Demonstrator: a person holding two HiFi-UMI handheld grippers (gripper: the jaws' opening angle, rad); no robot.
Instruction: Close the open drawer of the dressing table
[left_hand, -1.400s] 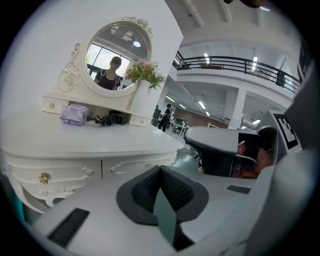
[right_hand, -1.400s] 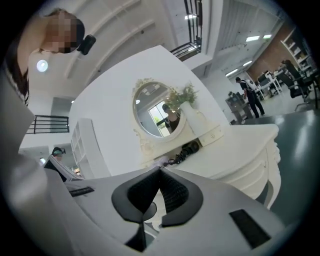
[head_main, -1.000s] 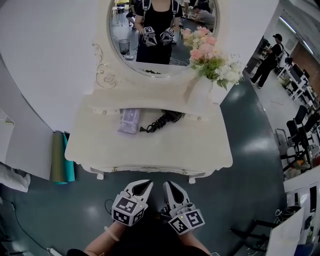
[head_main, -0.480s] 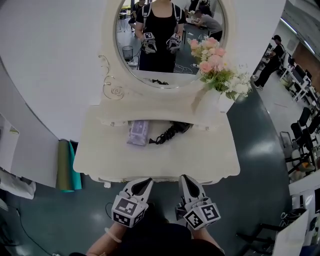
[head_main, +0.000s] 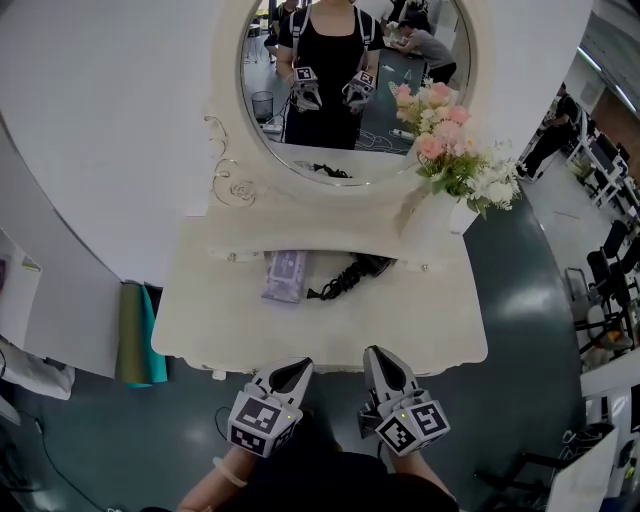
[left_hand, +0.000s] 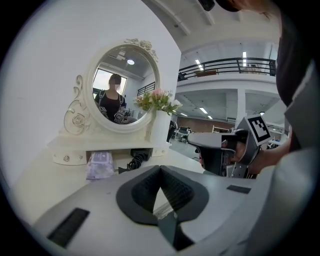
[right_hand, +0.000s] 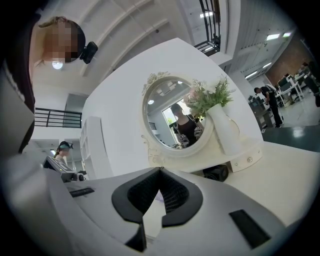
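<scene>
The cream dressing table (head_main: 200, 335) stands in front of me with its oval mirror (head_main: 345, 80) at the back. Its front edge (head_main: 330, 368) runs just beyond my two grippers, and no pulled-out drawer shows in the head view. My left gripper (head_main: 300, 364) is shut and empty, its tips at that front edge. My right gripper (head_main: 372, 352) is also shut and empty, with its tips over the edge of the top. In the left gripper view the jaws (left_hand: 160, 167) meet above the tabletop. The right gripper (right_hand: 160, 170) points at the mirror.
On the tabletop lie a purple packet (head_main: 285, 276) and a black hair dryer with its cord (head_main: 352, 275). A white vase of pink and white flowers (head_main: 432, 225) stands at the back right. Rolled green mats (head_main: 135, 335) lean at the table's left. People stand far right (head_main: 555, 135).
The table has come closer and lower in the head view. Both grippers now reach its front edge, and the right one has shifted rightward. Both stayed shut.
</scene>
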